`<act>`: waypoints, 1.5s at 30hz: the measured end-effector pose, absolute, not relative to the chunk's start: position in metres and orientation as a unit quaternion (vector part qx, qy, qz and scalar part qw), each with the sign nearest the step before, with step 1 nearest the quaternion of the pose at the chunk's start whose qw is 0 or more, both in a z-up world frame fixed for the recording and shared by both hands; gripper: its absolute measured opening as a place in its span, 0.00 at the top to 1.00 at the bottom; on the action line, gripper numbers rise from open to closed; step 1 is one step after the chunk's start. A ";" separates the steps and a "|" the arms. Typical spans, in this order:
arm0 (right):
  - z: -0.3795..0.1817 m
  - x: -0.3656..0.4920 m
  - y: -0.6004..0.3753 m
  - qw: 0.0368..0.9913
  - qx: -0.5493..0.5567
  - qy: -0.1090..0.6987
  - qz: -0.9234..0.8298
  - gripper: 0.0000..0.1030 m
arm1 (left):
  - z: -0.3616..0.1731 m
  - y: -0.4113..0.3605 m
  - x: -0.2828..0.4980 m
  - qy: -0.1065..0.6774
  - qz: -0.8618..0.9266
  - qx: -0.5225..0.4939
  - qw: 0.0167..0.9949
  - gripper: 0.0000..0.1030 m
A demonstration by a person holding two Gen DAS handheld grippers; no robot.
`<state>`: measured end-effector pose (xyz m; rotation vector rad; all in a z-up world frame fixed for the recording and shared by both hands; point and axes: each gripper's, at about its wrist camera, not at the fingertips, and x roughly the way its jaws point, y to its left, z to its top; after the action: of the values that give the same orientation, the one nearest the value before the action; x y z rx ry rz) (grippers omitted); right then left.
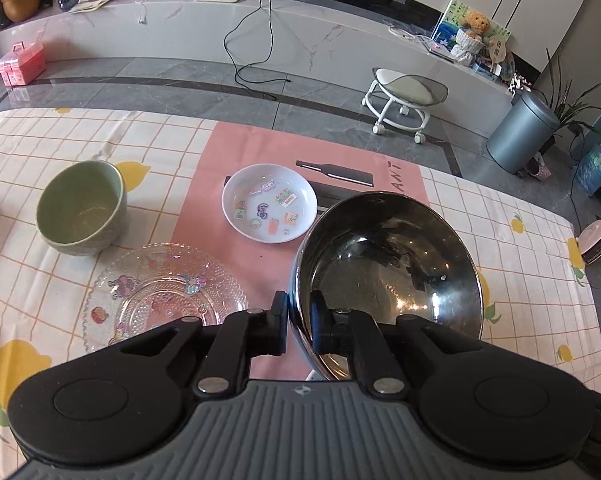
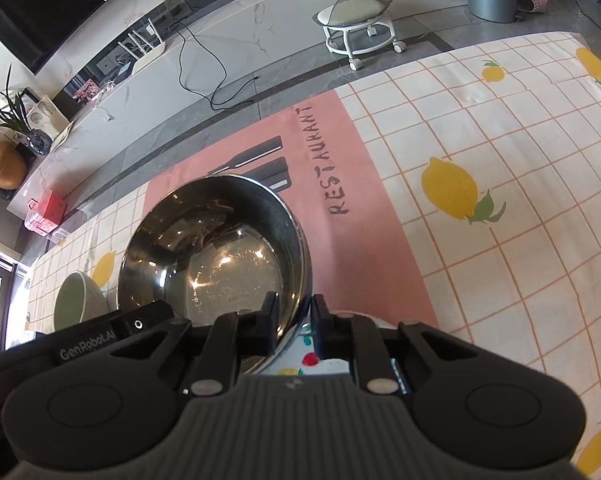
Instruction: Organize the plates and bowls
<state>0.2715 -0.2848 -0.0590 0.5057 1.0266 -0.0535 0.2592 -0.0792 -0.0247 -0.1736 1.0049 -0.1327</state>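
Steel bowl point(image 1: 388, 276) hangs between my two grippers, each clamped on its rim: my left gripper point(image 1: 298, 320) pinches the rim nearest it, one finger inside the wall and one outside, and my right gripper point(image 2: 294, 322) does the same on the opposite side. Two grips make sense for a wide, slick bowl; one pinch alone would let it swing. It looks raised off the pink mat point(image 2: 364, 208), tilted toward each camera, though I cannot tell by how much.

Beneath my right jaws a white dish with fruit prints point(image 2: 320, 364) peeks out, mostly hidden. On my left side sit a glass plate point(image 1: 160, 292) just beside the bowl, a green bowl point(image 1: 80, 212) farther off, and a white plate point(image 1: 270, 202) with stickers on the mat beyond.

Open cloth point(image 2: 500, 240) spreads wide to my right, clear up to the table's far edge. My guess is that the bowl wants stacking with the green one, so the glass plate's rim is the thing to clear.
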 end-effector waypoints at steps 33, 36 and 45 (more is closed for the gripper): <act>-0.010 0.065 -0.199 0.837 0.206 0.496 0.100 0.87 | -0.006 0.033 0.045 0.476 0.000 -0.173 0.863 0.86; -0.021 0.068 -0.193 0.831 0.200 0.510 0.096 0.88 | -0.016 0.037 0.045 0.485 0.005 -0.178 0.856 0.86; -0.041 0.081 -0.180 0.825 0.177 0.531 0.081 0.89 | -0.039 0.042 0.048 0.505 0.010 -0.176 0.845 0.86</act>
<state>0.0806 -0.1799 -0.0414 0.3765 1.1293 0.1729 0.0481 0.0423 -0.0394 -0.3716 1.0647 0.0212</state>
